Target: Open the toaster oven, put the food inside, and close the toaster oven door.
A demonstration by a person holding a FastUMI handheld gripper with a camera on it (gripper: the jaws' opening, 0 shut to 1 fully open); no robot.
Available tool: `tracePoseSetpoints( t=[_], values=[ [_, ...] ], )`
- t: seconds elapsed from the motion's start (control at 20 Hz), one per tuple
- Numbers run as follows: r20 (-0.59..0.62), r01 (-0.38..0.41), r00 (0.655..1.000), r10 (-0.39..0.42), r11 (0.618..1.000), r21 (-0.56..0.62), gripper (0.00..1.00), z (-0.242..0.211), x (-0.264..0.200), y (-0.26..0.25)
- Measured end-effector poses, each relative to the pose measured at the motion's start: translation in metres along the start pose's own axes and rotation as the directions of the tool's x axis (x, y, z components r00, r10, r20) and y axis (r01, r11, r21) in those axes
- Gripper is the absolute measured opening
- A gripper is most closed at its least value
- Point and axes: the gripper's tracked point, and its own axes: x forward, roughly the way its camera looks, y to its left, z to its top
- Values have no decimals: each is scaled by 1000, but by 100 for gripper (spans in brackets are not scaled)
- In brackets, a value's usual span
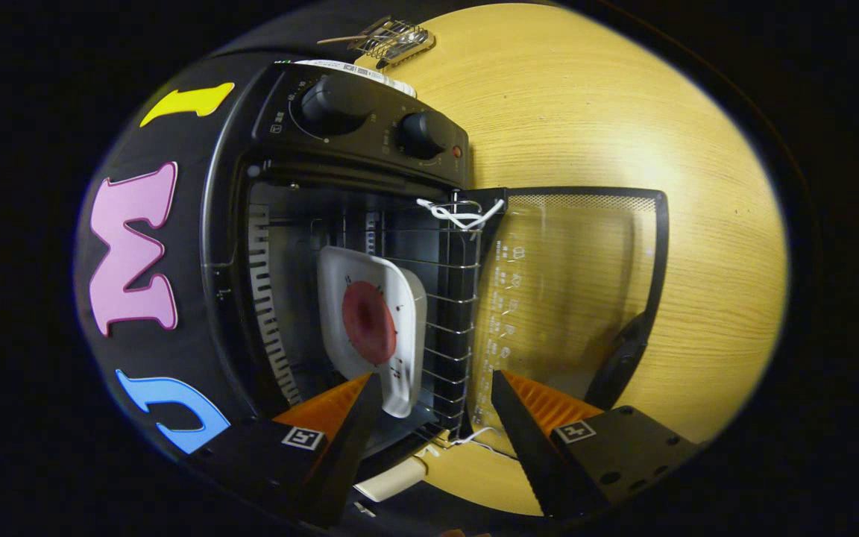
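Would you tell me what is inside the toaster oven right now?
Inside the toaster oven, a white plate carrying a round red food item sits on the wire rack. The open gripper covers the plate's near edge.

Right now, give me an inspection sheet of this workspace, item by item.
Surface: wooden table, light grain.
Job's things: toaster oven with its glass door fully open; white plate carrying a round red food piece sits on the wire rack inside.
Clutter: small wire rack tool on the table beyond the oven.
Gripper: gripper open, holding nothing, just ahead of the oven opening.
Cables: white ties at the door hinge.
Surroundings: black booth wall.
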Motion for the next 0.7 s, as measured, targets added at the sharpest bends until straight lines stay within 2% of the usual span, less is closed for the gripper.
tracePoseSetpoints(
  t=[0.25, 0.4, 0.55, 0.7],
  values=[
    [-151, -29, 988, 15, 995, -93, 99, -23, -26, -3],
    [-177, -57, 984, 12, 965, -254, 98, -22, -49, -13],
    [-188, -123, 981, 38, 878, -463, 98, -22, -73, -25],
    [-178, -111, 984, -8, 756, -645, 98, -22, -89, -56]
  ],
)
